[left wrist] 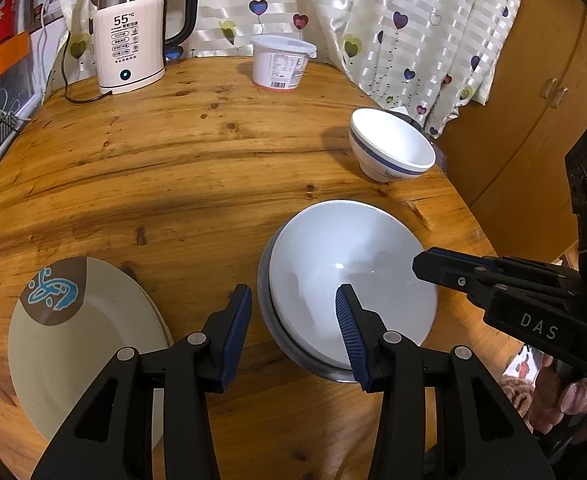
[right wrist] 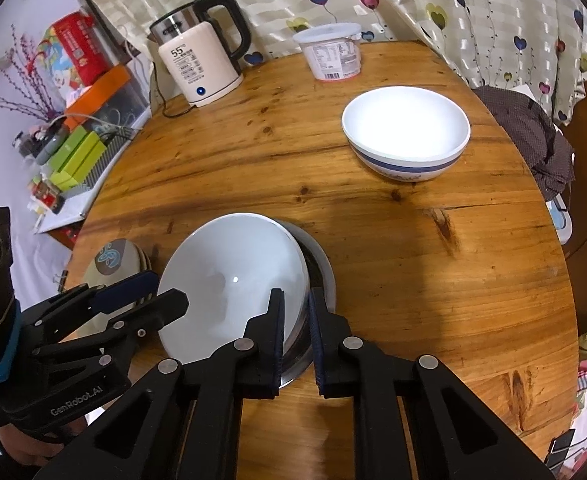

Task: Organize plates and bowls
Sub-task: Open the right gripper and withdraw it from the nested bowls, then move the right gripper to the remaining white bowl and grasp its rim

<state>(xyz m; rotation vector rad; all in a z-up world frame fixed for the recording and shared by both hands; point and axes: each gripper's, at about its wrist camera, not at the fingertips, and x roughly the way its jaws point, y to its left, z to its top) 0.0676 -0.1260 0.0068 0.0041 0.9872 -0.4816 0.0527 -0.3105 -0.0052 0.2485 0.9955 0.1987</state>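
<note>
Pinching white bowl (right wrist: 229, 280) rim w/ right gripper (right wrist: 295, 312) fingers; we're holding left gripper (left wrist: 293, 320) fingers spread, straddling its near edge.

The left tool (left wrist: 293, 316) points steeply down, its jaws standing partly apart with nothing pressed between them. The right tool (right wrist: 296, 326), reaching in from 3 o'clock of the left view, is tilted down too, its jaws clamped on a bowl rim; a hand (left wrist: 565, 396) grips its handle.

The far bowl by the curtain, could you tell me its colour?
White bowl with a blue band; right wrist view.
</note>
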